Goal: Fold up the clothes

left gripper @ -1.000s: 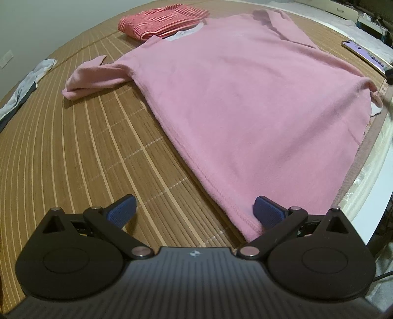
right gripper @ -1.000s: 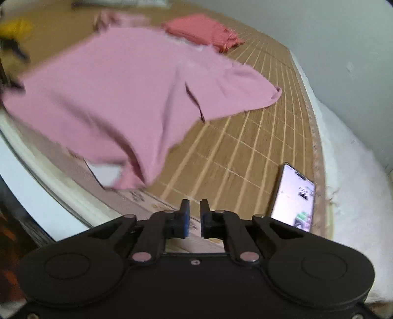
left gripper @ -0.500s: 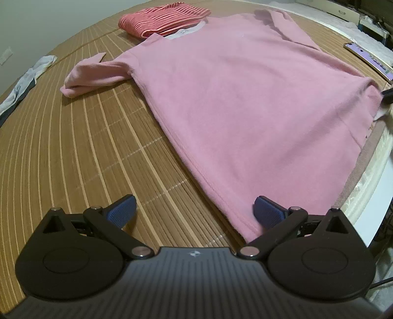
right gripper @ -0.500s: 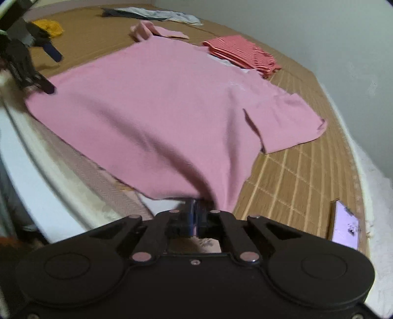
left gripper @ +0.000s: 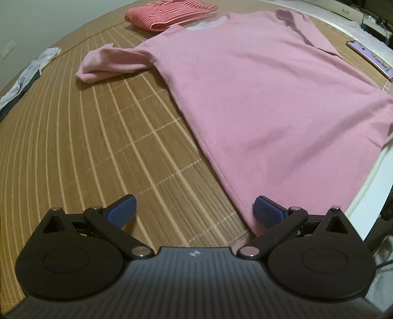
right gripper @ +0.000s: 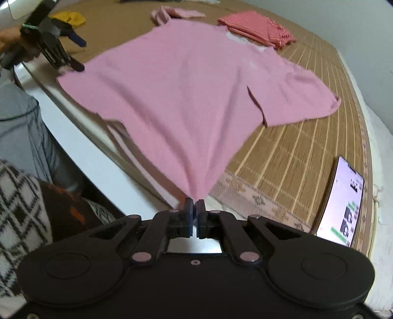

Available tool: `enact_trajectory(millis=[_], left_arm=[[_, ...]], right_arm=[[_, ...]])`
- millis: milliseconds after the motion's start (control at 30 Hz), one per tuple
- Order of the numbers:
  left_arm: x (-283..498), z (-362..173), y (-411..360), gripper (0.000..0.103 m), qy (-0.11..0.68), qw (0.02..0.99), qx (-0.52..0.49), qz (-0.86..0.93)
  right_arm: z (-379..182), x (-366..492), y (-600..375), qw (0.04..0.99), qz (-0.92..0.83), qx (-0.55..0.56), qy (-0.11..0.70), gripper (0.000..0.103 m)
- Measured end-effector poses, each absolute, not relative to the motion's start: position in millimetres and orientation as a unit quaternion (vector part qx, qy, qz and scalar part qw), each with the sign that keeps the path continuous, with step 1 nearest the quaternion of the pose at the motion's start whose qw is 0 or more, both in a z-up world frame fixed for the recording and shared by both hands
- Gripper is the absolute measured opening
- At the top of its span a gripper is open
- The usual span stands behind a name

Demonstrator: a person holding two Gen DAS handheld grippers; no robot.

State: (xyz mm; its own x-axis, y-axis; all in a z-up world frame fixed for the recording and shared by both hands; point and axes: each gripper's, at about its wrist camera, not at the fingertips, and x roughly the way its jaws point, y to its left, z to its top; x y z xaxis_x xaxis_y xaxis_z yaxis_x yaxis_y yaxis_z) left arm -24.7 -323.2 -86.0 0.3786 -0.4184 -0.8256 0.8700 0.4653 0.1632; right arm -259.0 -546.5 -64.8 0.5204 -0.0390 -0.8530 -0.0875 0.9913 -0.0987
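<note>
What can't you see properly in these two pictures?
- Glowing phone screen, right wrist view: its writing is too small to read.
- Yellow cloth, right wrist view: blurred, partly behind the left gripper.
- White and grey garment, left wrist view: cut off by the left edge.
- Pink T-shirt's far hem corner, left wrist view: runs off the right edge.

I see a bamboo mat (left gripper: 103,147) covering the bed, with a flower-patterned cloth border (right gripper: 258,196) along its near edge. A lit phone (right gripper: 343,203) lies on the mat at the near right. At the far left a yellow cloth (right gripper: 70,17) sits crumpled, and a grey-white garment (left gripper: 27,76) lies along the mat's left edge. Beside the bed at the near left I see a black-and-white checked fabric (right gripper: 19,208). A drawer unit (left gripper: 348,9) stands far right.
</note>
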Motion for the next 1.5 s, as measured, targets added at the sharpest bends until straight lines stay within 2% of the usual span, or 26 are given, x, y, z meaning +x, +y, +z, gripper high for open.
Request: enact_trajectory(millis=[100,200,300,433,533,567,600,733,833,867,933,967,1133,1300,1433,1467,1500], left_arm=[[-25.1,-84.7,-319.5,0.103,0.367,0.775,0.31,-0.411],[-24.7,-85.2,-320.1,0.103,0.368,0.776,0.309,-0.409],[-24.5,-85.8,-321.6,0.103,0.368,0.776,0.309,-0.408],[-35.8,-79.7,-308.9,0.103,0.366,0.777,0.309,-0.409],[-38.2,-76.0,-306.6,0.103,0.362,0.779,0.313,-0.406],[-38.6,-74.0,-305.5,0.103,0.36,0.781,0.313,-0.402],[-37.6,-73.0,-304.8,0.103,0.359,0.784,0.312,-0.398],[-34.6,-60.8,-295.7,0.103,0.351,0.809,0.286,-0.374],[-34.4,-51.4,-286.2,0.103,0.35,0.821,0.253,-0.373],[-36.5,-49.2,-284.5,0.103,0.349,0.821,0.25,-0.376],[-40.7,-48.2,-283.7,0.103,0.347,0.819,0.255,-0.378],[-43.5,-47.9,-283.3,0.103,0.347,0.818,0.258,-0.379],[-47.9,-44.2,-278.5,0.103,0.344,0.824,0.251,-0.373],[-45.6,-37.8,-265.9,0.103,0.341,0.838,0.23,-0.357],[-47.2,-33.1,-262.3,0.103,0.337,0.842,0.222,-0.357],[-48.1,-32.0,-262.2,0.103,0.335,0.843,0.222,-0.357],[-47.5,-31.9,-262.2,0.103,0.332,0.844,0.221,-0.358]], right_arm=[[-45.8,-261.7,-542.9,0.885,0.031,-0.046,0.462,0.026],[-29.5,-256.8,-533.8,0.917,0.068,-0.035,0.392,0.032],[-38.8,-235.5,-506.2,0.915,0.117,-0.083,0.377,0.033],[-69.8,-208.8,-471.1,0.888,0.149,-0.176,0.399,0.033],[-82.6,-199.6,-455.0,0.871,0.164,-0.229,0.404,0.026],[-81.3,-198.7,-455.5,0.869,0.168,-0.224,0.408,0.011],[-79.2,-198.7,-456.9,0.866,0.179,-0.207,0.419,0.003],[-71.7,-198.7,-462.2,0.847,0.221,-0.143,0.462,0.003],[-77.5,-201.3,-463.0,0.846,0.201,-0.151,0.471,0.003],[-76.0,-202.2,-462.4,0.852,0.197,-0.151,0.46,0.007],[-68.4,-207.0,-458.4,0.87,0.203,-0.159,0.421,0.022],[-66.2,-206.4,-451.8,0.876,0.208,-0.172,0.4,0.034],[-74.7,-178.8,-408.3,0.894,0.242,-0.2,0.319,0.038],[-92.6,-145.9,-351.6,0.886,0.284,-0.232,0.284,0.042],[-106.6,-126.7,-331.2,0.879,0.283,-0.267,0.278,0.039],[-108.0,-122.6,-330.7,0.879,0.28,-0.269,0.278,0.029],[-108.3,-119.2,-332.8,0.879,0.282,-0.265,0.28,0.011]])
